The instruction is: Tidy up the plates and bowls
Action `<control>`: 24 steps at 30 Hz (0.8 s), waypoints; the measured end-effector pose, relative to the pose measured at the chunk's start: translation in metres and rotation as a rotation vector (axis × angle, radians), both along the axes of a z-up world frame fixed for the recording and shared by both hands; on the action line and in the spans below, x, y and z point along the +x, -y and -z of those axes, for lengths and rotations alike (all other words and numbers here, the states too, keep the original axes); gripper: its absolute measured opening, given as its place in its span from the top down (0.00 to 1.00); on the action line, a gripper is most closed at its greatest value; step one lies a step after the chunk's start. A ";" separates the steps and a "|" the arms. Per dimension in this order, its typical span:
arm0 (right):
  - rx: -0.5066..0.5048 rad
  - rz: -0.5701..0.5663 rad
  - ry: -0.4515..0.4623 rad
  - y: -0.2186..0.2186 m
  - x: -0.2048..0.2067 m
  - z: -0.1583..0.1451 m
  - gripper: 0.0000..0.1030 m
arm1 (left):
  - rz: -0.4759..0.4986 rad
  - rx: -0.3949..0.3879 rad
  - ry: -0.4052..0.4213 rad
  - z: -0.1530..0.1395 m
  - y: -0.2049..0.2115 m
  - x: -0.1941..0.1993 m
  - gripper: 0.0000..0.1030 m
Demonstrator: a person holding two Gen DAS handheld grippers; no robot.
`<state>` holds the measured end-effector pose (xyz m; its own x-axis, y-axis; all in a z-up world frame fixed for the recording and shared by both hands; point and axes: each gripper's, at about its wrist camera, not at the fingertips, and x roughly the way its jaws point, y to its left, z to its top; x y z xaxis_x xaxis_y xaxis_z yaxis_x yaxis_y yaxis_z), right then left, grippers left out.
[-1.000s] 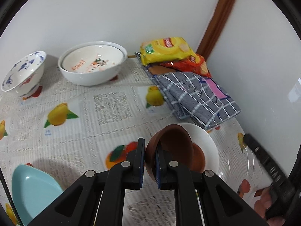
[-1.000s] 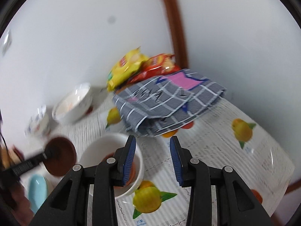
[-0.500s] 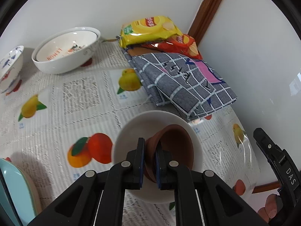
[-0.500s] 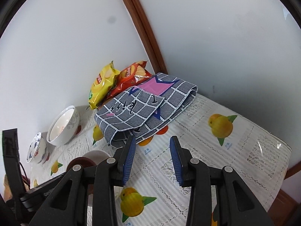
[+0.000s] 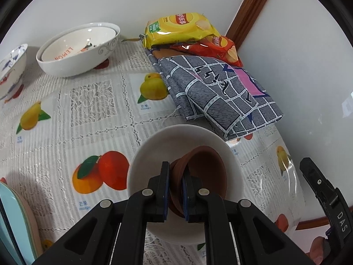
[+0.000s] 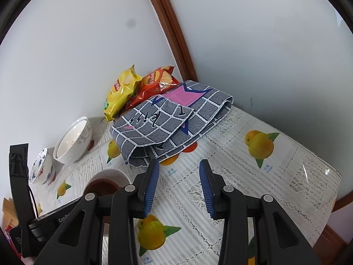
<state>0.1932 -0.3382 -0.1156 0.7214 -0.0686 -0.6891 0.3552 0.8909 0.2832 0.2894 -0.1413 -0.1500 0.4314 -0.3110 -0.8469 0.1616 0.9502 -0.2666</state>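
My left gripper point(image 5: 175, 174) is shut on the rim of a small brown bowl point(image 5: 203, 172) and holds it tilted inside a white bowl point(image 5: 176, 139); another brown piece shows under it. The same brown bowl point(image 6: 101, 185) and white bowl point(image 6: 114, 173) show at the lower left of the right wrist view. My right gripper point(image 6: 178, 176) is open and empty above the fruit-print tablecloth point(image 6: 242, 176). A large white bowl point(image 5: 77, 48) with a smaller bowl nested in it stands at the back. A blue-patterned bowl point(image 5: 11, 66) stands at the far left.
A folded grey checked cloth point(image 5: 218, 92) lies by the wall, with a yellow chip bag point(image 5: 178, 28) and a red chip bag point(image 5: 216, 46) behind it. A light blue dish point(image 5: 13, 227) sits at the lower left. The table's edge point(image 6: 331, 172) runs close on the right.
My left gripper has carried the brown bowl right and down into the white bowl. My right gripper has swung up and away from the white bowl, staying open.
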 end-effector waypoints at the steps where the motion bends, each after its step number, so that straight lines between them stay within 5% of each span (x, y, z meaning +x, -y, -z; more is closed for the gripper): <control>1: -0.003 -0.002 -0.001 -0.001 0.000 0.000 0.62 | 0.002 -0.007 -0.007 0.001 0.000 0.001 0.91; 15: -0.038 -0.035 -0.026 -0.009 0.004 0.004 0.62 | -0.011 -0.002 -0.034 0.003 -0.005 0.003 0.87; 24: 0.010 -0.135 -0.064 -0.025 0.014 0.016 0.62 | -0.037 0.143 0.090 -0.028 -0.016 0.000 0.76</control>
<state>0.2073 -0.3137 -0.1318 0.6785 0.0331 -0.7338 0.2502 0.9288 0.2733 0.2895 -0.1250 -0.1220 0.5160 -0.1730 -0.8389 0.1433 0.9830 -0.1146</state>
